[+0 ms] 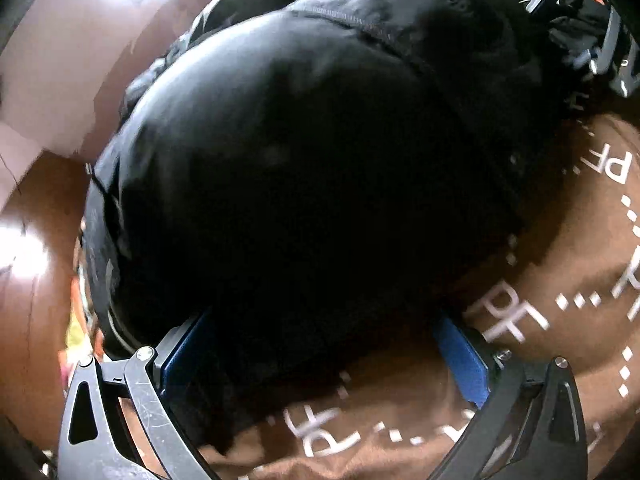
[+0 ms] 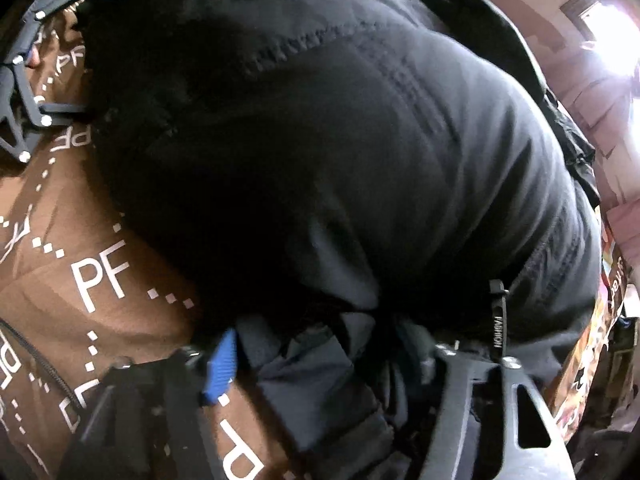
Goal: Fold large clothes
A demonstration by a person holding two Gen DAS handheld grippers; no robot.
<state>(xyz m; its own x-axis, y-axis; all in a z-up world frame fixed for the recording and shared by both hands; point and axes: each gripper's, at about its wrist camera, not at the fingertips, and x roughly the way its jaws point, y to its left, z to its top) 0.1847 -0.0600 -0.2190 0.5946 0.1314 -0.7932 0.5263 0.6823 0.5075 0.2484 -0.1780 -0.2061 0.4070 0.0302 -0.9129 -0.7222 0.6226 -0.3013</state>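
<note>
A black puffer jacket (image 1: pixel 320 160) lies bulging on a brown cover, filling both views. My left gripper (image 1: pixel 326 356) stands open at the jacket's near edge. Its blue pads (image 1: pixel 464 356) are wide apart, with the black hem against the left one and brown cover showing beside the right one. My right gripper (image 2: pixel 336 364) is shut on a bunched fold of the black jacket (image 2: pixel 360 160), beside a zipper pull (image 2: pixel 498 328) marked FASHION. Its blue left pad (image 2: pixel 222 364) presses the fabric; the right pad is hidden. Each gripper shows at the other view's far corner.
The brown cover (image 1: pixel 560 280) printed with white PF letters and dotted lines spreads under the jacket (image 2: pixel 60 280). A glossy brown wooden surface (image 1: pixel 32 280) and a pinkish floor (image 1: pixel 80 60) lie to the left. Colourful packaging (image 2: pixel 600 320) stands at the right edge.
</note>
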